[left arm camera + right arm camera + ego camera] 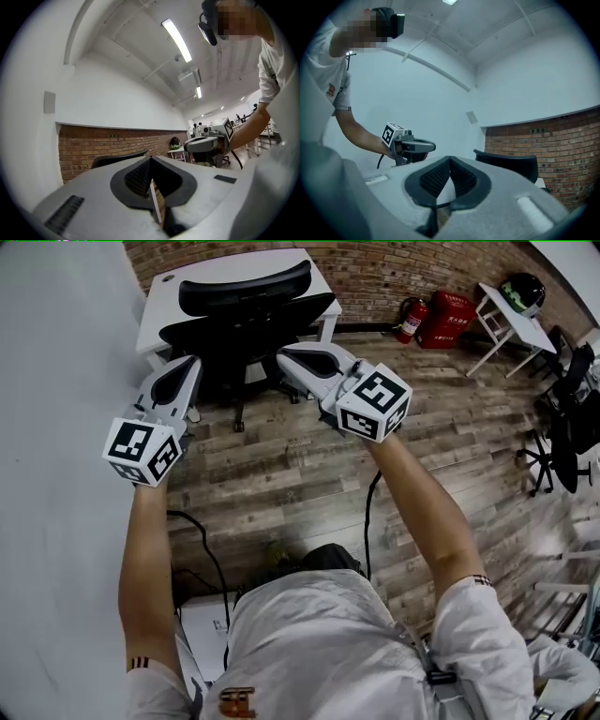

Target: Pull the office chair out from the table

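Note:
A black office chair (246,317) stands tucked against a white table (164,298) near the brick wall; its backrest top shows in the left gripper view (117,158) and the right gripper view (506,165). My left gripper (193,362) is shut and empty, short of the chair's left side. My right gripper (284,356) is shut and empty too, level, just short of the chair's right side. Neither touches the chair. Each gripper shows in the other's view, the right gripper (187,145) and the left gripper (433,146).
A white wall (56,427) runs along the left. Wooden floor (281,484) lies between me and the chair. A red fire extinguisher (410,319) and red box (448,319) stand by the brick wall. Another white table (511,320) and black chairs (567,427) are at the right.

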`<move>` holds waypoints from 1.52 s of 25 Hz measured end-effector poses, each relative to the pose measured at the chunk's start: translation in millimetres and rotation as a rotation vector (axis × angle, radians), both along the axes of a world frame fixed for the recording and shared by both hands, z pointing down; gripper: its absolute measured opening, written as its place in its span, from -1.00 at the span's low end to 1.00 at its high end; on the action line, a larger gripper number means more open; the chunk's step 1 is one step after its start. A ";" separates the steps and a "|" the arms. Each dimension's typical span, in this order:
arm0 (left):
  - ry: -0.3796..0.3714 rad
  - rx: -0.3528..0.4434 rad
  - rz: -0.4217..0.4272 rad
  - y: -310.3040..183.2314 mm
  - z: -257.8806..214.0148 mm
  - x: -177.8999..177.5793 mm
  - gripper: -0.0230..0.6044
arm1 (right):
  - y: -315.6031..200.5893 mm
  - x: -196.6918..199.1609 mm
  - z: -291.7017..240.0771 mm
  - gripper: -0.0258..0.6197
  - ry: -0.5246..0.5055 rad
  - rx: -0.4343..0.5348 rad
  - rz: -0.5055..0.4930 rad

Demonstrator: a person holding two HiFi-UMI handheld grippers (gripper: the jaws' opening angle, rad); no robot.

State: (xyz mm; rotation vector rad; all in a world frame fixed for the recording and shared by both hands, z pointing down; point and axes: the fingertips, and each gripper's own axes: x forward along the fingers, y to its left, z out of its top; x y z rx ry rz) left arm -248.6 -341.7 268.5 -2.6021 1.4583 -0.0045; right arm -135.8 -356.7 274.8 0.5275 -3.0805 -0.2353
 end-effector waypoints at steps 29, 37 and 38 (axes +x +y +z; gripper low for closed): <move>-0.733 -0.284 -0.061 -211.7 107.5 -104.2 -0.42 | -250.8 37.6 73.9 -0.69 0.503 0.162 0.101; -0.957 -0.449 -0.017 -244.6 162.9 -135.7 -0.21 | -315.4 56.5 119.8 -0.24 0.792 0.182 0.077; -0.973 -0.467 -0.014 -249.4 168.1 -139.6 -0.21 | -324.4 58.4 125.4 -0.19 0.830 0.182 0.071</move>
